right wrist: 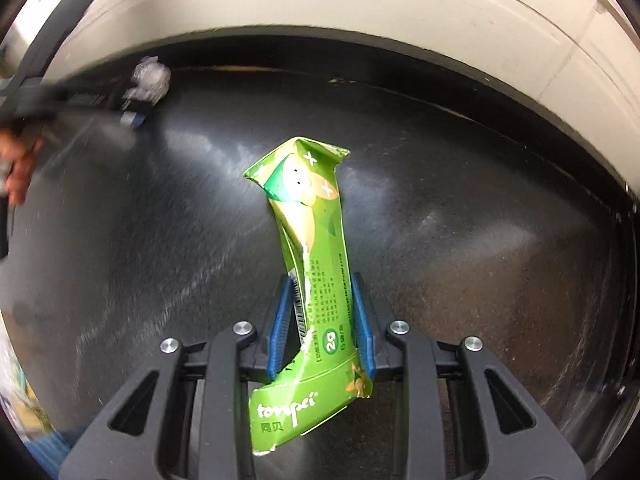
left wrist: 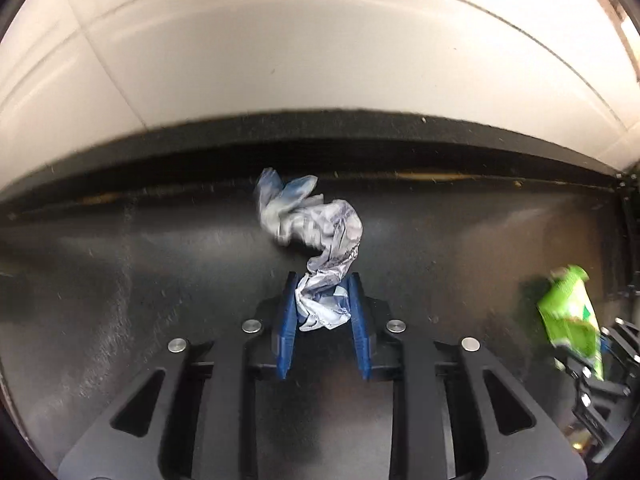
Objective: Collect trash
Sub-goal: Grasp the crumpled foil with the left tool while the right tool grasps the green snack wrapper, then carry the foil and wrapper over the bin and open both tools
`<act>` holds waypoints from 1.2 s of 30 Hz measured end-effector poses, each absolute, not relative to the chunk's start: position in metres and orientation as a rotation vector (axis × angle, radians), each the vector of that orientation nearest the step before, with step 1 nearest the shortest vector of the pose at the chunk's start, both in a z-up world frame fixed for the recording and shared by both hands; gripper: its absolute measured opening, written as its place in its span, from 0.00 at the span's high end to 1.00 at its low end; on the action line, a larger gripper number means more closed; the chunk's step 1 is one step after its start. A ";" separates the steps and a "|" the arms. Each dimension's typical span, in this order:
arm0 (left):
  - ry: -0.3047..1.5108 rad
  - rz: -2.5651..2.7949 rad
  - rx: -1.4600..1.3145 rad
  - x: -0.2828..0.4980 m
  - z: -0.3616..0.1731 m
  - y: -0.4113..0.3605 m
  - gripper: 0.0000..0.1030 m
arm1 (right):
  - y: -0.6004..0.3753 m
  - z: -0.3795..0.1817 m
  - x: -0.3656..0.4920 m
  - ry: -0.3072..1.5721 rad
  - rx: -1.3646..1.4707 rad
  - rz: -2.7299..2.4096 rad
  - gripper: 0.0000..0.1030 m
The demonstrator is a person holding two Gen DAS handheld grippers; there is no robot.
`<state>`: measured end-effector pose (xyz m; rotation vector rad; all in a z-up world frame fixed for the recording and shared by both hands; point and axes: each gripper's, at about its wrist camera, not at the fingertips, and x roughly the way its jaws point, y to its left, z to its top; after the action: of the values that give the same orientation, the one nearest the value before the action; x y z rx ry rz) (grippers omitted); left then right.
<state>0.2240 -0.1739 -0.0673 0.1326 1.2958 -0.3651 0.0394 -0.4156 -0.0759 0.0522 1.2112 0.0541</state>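
Over the black tabletop (left wrist: 120, 280), left gripper (left wrist: 322, 280) pinches limp crumpled paper (left wrist: 320, 232); right gripper (right wrist: 320, 284) clamps a light, crushable green carton (right wrist: 308, 240) mid-body.

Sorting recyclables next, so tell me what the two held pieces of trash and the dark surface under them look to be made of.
Green pack: thin glossy printed carton or coated paper, judging by its sharp creases and torn white edges. Crumpled wrapper: soft printed paper or film, twisted into fine wrinkles; too blurred to say which. Black tabletop: hard, faintly textured, with a dull sheen, perhaps laminate or painted metal.

both hand-held grippers (left wrist: 323, 280) (right wrist: 320, 280) clamped, pointing down
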 end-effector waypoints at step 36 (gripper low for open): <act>1.118 0.713 -0.647 -0.294 -0.075 0.289 0.77 | 0.200 -0.022 -0.158 1.092 -0.656 1.264 0.73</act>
<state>-0.2941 0.2894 -0.0752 -0.6473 1.1182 0.7126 -0.1579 0.1998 -0.0224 -0.6558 1.0922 1.2640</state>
